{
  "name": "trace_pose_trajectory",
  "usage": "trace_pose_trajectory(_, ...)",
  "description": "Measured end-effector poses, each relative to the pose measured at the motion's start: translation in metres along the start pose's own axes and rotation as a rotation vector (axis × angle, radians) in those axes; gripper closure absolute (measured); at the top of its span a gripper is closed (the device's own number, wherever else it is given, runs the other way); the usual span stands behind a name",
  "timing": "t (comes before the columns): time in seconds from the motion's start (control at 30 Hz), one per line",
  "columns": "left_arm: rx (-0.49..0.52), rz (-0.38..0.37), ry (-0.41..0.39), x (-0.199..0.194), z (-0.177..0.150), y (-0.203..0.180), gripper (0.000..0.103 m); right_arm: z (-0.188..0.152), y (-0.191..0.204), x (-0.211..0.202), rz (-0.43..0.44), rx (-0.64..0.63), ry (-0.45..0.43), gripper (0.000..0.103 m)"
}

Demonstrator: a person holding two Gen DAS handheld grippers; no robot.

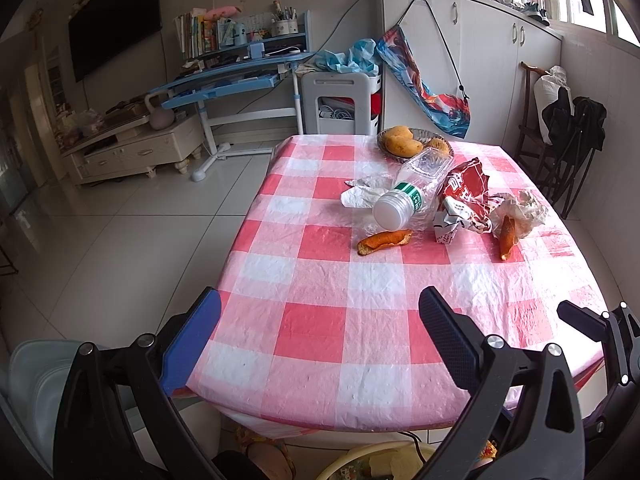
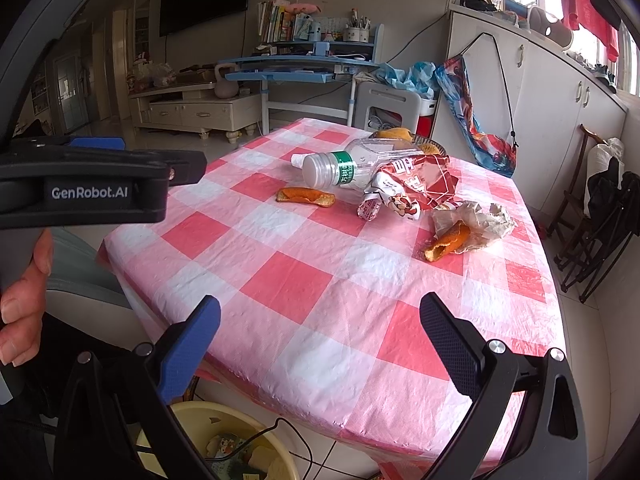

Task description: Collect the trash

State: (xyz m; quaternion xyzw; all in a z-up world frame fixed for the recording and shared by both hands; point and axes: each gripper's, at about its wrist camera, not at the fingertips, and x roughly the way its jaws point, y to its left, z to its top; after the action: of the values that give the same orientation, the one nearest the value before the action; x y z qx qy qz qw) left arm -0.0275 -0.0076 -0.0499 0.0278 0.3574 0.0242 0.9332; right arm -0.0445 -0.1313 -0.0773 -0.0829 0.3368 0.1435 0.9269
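Right wrist view crops yellow bin (image 2: 256, 440), contents perhaps wrappers.

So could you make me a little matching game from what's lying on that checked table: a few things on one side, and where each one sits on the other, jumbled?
Things:
1. plastic bottle
2. red snack wrapper
3. mangoes
4. yellow bin

Places:
A. in the dish at the table's far end
B. on the floor below the table's near edge
C. lying on its side, cap toward the cameras
D. crumpled, just right of the bottle

Pairs: 1-C, 2-D, 3-A, 4-B
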Motion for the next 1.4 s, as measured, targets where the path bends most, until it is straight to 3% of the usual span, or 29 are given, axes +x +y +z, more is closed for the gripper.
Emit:
trace_pose_trajectory(0.67,0.003,0.002,0.004,0.001,0.001,0.001,0.007,0.000,-0.002,-0.002,-0.005,0.005,-0.005,0.008)
trace_pose_trajectory(0.83,-0.033,-0.005,0.035,0.009,-0.003,0.010,0.007,0.005,-0.019,-0.006,-0.017,0.061,-0.013,0.008)
trace_pose_trajectory(0.97,-0.063,-0.033,0.062,0.023,0.000,0.014,0.007,0.011,-0.040,-0.011,-0.033,0.117,-0.017,0.008)
trace_pose_trajectory(1.13,-0.030,-0.078,0.111,0.050,0.009,-0.002,0.007,0.016,-0.066,-0.006,-0.052,0.165,0.010,0.008)
trace_pose_trajectory(1.4,-0.034,-0.113,0.231,0.128,0.027,-0.019,0.007,0.021,-0.106,0.020,-0.022,0.231,0.075,0.008)
